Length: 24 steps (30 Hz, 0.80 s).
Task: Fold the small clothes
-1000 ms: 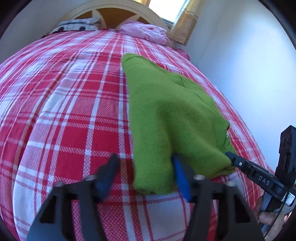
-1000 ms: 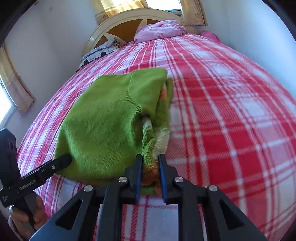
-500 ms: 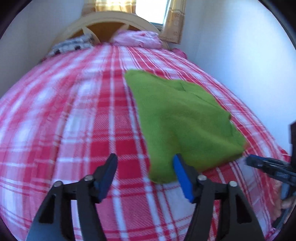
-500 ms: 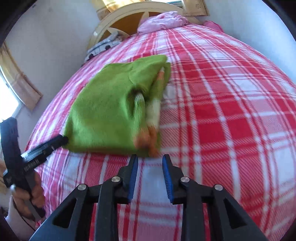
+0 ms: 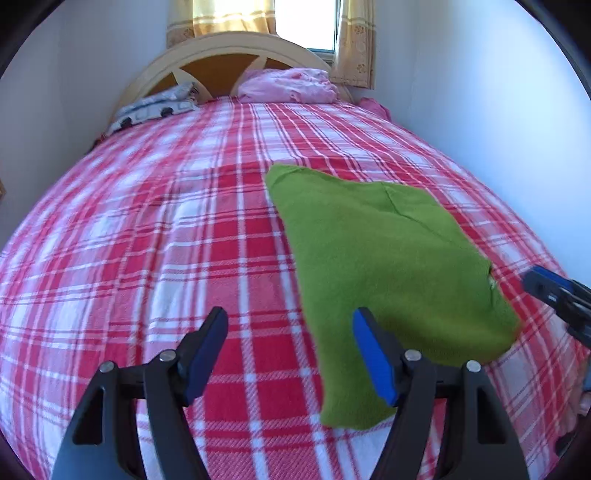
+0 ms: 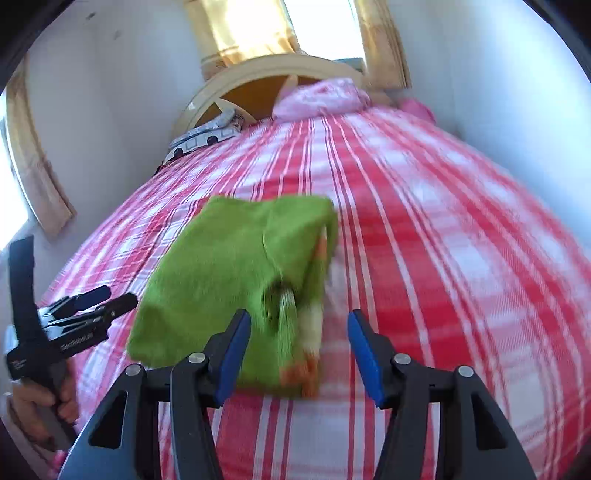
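Note:
A small green knit garment (image 5: 388,266) lies folded on the red plaid bed cover (image 5: 166,258). In the right wrist view it (image 6: 229,273) shows striped orange and white edges on its right side. My left gripper (image 5: 290,350) is open and empty, just above the garment's near left corner. My right gripper (image 6: 299,350) is open and empty, above the garment's near right edge. The right gripper's tip shows at the right edge of the left wrist view (image 5: 554,291). The left gripper shows at the left of the right wrist view (image 6: 74,314).
A pink bundle of cloth (image 5: 291,86) and a patterned pillow (image 5: 155,110) lie by the cream headboard (image 5: 229,55). A white wall (image 5: 498,129) runs close along the bed's right side. A curtained window (image 5: 306,22) is behind the headboard.
My right gripper let go of the garment's striped edge and opened wide. Both grippers pulled back and rose from the garment, which now lies flat.

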Available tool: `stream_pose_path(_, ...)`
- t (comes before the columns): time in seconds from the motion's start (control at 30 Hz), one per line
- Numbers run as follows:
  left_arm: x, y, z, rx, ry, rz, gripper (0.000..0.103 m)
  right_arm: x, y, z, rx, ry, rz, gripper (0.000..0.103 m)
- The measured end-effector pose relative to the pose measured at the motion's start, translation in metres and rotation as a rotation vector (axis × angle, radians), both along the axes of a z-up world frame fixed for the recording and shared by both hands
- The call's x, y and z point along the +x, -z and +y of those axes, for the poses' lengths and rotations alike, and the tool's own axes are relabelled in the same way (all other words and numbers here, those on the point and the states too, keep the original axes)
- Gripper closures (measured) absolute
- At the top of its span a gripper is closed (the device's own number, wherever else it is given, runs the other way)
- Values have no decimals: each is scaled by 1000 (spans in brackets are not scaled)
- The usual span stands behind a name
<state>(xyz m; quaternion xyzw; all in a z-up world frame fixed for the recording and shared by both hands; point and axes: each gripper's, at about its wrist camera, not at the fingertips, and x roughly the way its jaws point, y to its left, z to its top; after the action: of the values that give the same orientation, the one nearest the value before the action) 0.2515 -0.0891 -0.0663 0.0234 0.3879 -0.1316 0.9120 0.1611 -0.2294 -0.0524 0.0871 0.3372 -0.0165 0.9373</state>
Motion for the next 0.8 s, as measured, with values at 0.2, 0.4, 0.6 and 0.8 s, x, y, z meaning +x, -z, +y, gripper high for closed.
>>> stream_pose_path(0.2, 38, -2, -12, -25, -39, 5, 30, 60, -2, 9, -42, -45, 16, 88)
stream_pose_path(0.4, 71, 21, -18, -83, -88, 72, 28, 112, 27, 12, -54, -80, 153, 88)
stream_pose_path(0.6, 75, 40, -14, -119, -115, 82, 11, 131, 47, -4, 18, -32, 191, 88)
stream_pose_path(0.8, 82, 15, -13, -106, -98, 79, 13, 143, 13, -33, 166, -4, 124, 86)
